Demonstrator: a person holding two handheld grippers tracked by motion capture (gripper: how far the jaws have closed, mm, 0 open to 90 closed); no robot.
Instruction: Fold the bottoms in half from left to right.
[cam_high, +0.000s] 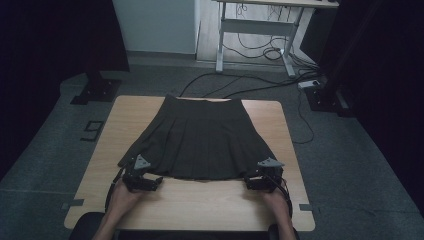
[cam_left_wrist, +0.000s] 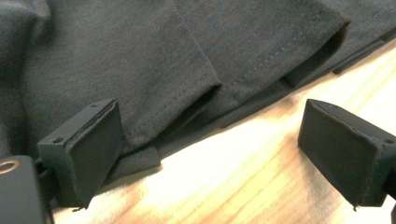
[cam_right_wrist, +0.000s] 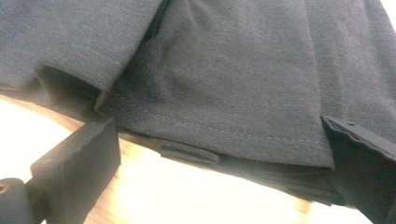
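My left gripper (cam_high: 142, 181) sits at the skirt's (cam_high: 200, 137) near left hem corner, jaws spread wide and holding nothing; in the left gripper view one finger (cam_left_wrist: 86, 151) rests against the hem (cam_left_wrist: 140, 158) and the other stands off over bare table (cam_left_wrist: 243, 186). My right gripper (cam_high: 262, 181) is at the near right hem corner, also wide open and empty, its fingers (cam_right_wrist: 79, 168) straddling the stitched edge (cam_right_wrist: 224, 135).

The worry starts at these corners. The hem is several pleats deep, so if I close too shallow I would likely pinch only the top fold and the layers beneath would slide out and sag. Closing one side before the other could drag the hem askew.

Farther out, the skirt lies flat down the middle of the table, waistband (cam_high: 202, 100) at the far edge. A hard pull toward it might bunch the pleats or push the waistband off.
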